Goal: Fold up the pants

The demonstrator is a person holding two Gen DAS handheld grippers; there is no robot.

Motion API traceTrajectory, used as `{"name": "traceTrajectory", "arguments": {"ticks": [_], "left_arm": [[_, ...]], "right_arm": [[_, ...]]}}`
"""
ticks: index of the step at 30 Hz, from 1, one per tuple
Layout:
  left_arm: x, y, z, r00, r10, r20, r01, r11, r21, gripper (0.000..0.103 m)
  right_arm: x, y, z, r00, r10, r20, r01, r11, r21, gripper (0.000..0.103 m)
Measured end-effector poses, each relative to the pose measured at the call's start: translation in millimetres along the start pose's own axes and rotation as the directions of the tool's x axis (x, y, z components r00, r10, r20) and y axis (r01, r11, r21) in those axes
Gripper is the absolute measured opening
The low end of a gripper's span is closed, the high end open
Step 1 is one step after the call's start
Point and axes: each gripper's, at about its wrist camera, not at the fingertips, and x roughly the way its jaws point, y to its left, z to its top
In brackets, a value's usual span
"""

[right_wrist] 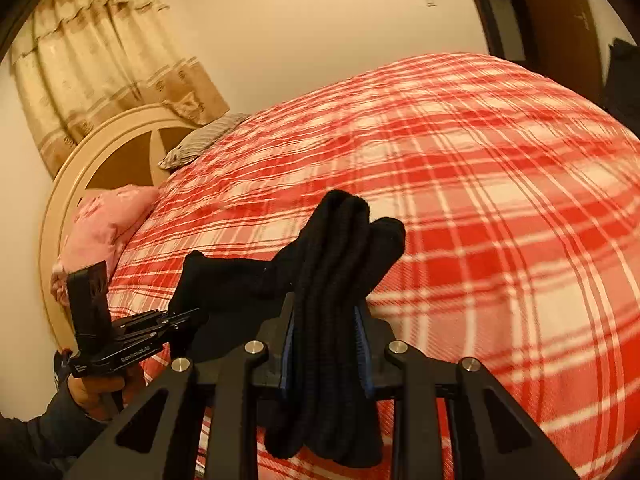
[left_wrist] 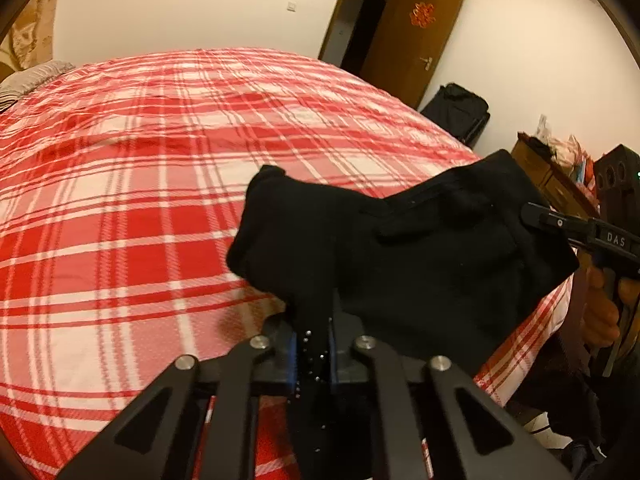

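The black pants [left_wrist: 400,248] hang bunched between both grippers, lifted above the red plaid bed [left_wrist: 160,184]. My left gripper [left_wrist: 314,340] is shut on one edge of the fabric. It also shows at the left of the right wrist view [right_wrist: 188,316]. My right gripper [right_wrist: 326,320] is shut on a thick folded bundle of the pants [right_wrist: 336,264], with cloth hanging below the fingers. The right gripper shows at the right of the left wrist view [left_wrist: 532,212], clamped on the far edge of the pants.
The bed [right_wrist: 500,208] fills both views. A pink pillow [right_wrist: 104,224] and a striped pillow [right_wrist: 204,140] lie by the headboard [right_wrist: 80,168]. A brown door [left_wrist: 400,36], a black bag [left_wrist: 456,112] and a cluttered wooden stand [left_wrist: 552,168] are beyond the bed's right side.
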Motion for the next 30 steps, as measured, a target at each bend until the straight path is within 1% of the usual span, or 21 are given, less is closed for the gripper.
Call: {"name": "traceTrajectory", "arguments": {"ticks": [3,9,12,15,18,22,24,27,30], "left_arm": [[-11.9,8.9,3.9,1.000,0.004,0.023,-0.004,1.000,-0.017,0.011],[-35.5,37.3,9.4,0.995,0.074,0.067,-0.071,0.996,-0.049,0.011],[-49.7,56.8,11.3,0.988,0.122,0.090,-0.116,0.990,-0.075,0.011],[-72.3,77.7,9.3,0.979,0.172,0.107,-0.160,0.981,-0.110,0.011],[-93.4,95.3,5.2,0.966,0.227,0.120,-0.209,0.968,-0.142,0.011],[-113.9,115.0,-5.9,0.953,0.278,0.120,-0.253,0.948,-0.192,0.011],[-116.9,123.7,-11.3,0.948,0.299,0.113,-0.272,0.940,-0.206,0.011],[-119.0,140.5,-21.3,0.945,0.313,0.096,-0.283,0.929,-0.239,0.011],[-117.7,146.9,-25.9,0.945,0.315,0.084,-0.287,0.925,-0.248,0.011]], "right_arm": [[15.6,11.5,10.7,1.000,0.010,-0.019,-0.010,1.000,-0.025,0.027],[61.0,44.8,34.1,0.996,0.069,-0.058,-0.073,0.994,-0.080,0.026],[85.5,65.4,45.8,0.991,0.108,-0.076,-0.116,0.987,-0.111,0.026],[113.8,86.2,57.1,0.984,0.151,-0.096,-0.163,0.977,-0.137,0.026],[142.9,110.0,65.0,0.976,0.179,-0.126,-0.199,0.966,-0.166,0.026],[175.8,130.8,67.0,0.964,0.203,-0.172,-0.233,0.956,-0.177,0.026],[190.5,139.2,65.5,0.960,0.211,-0.186,-0.243,0.954,-0.176,0.026],[203.1,145.2,63.0,0.956,0.221,-0.192,-0.254,0.953,-0.166,0.026],[213.0,145.3,61.9,0.954,0.214,-0.209,-0.249,0.955,-0.159,0.026]]}}
